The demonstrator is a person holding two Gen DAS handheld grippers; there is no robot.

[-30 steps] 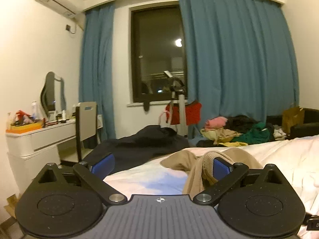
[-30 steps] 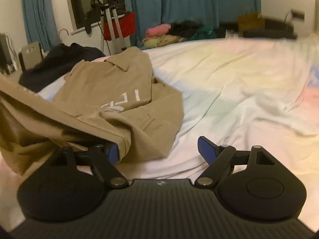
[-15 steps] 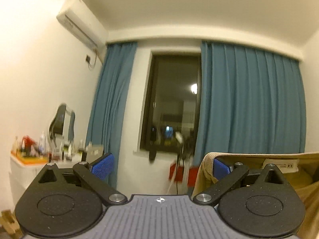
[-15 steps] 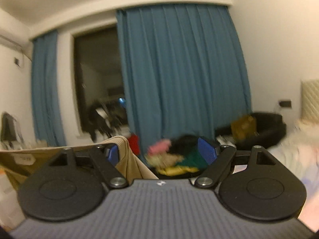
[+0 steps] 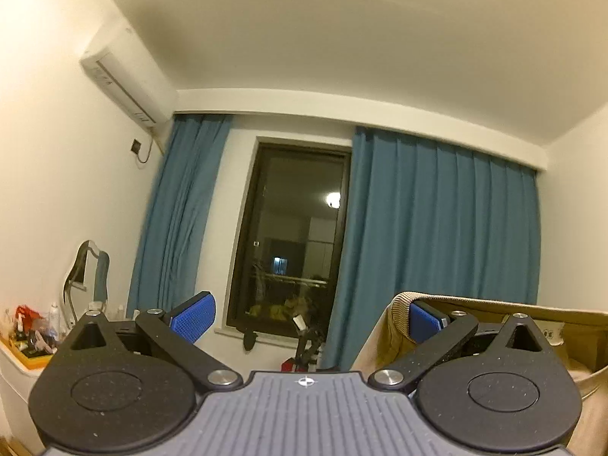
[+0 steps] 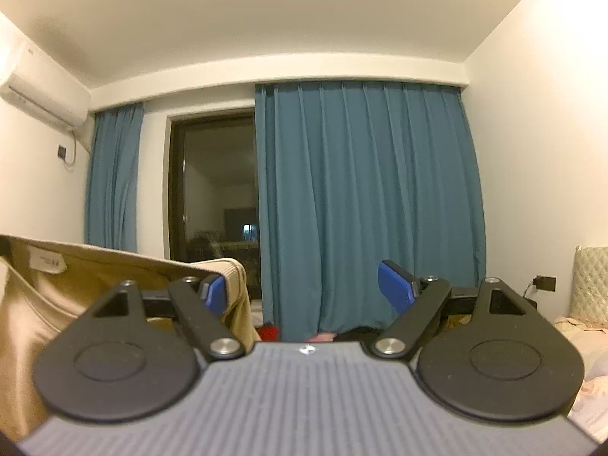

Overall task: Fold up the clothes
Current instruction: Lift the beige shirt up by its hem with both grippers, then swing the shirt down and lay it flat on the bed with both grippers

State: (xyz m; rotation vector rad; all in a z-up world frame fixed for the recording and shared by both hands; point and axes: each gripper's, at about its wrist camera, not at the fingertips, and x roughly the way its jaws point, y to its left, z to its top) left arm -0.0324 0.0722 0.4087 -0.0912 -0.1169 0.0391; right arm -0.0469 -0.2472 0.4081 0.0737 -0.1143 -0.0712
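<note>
Tan garment (image 5: 494, 326) cut off at frame edge, hung by its ribbed hem over 1 finger each of left gripper (image 5: 307, 315) and right gripper (image 6: 300, 288); both jaws wide; open air between.

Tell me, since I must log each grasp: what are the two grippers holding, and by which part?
Both carry one tan garment. It hangs hooked by its ribbed edge over one finger of the left gripper and one finger of the right gripper; neither gripper pinches it.

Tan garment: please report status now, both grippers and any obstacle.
Left gripper and right gripper both wide open, tan garment hooked over one finger of each. Garment stretched between them, in the air. Nothing in the way.
</note>
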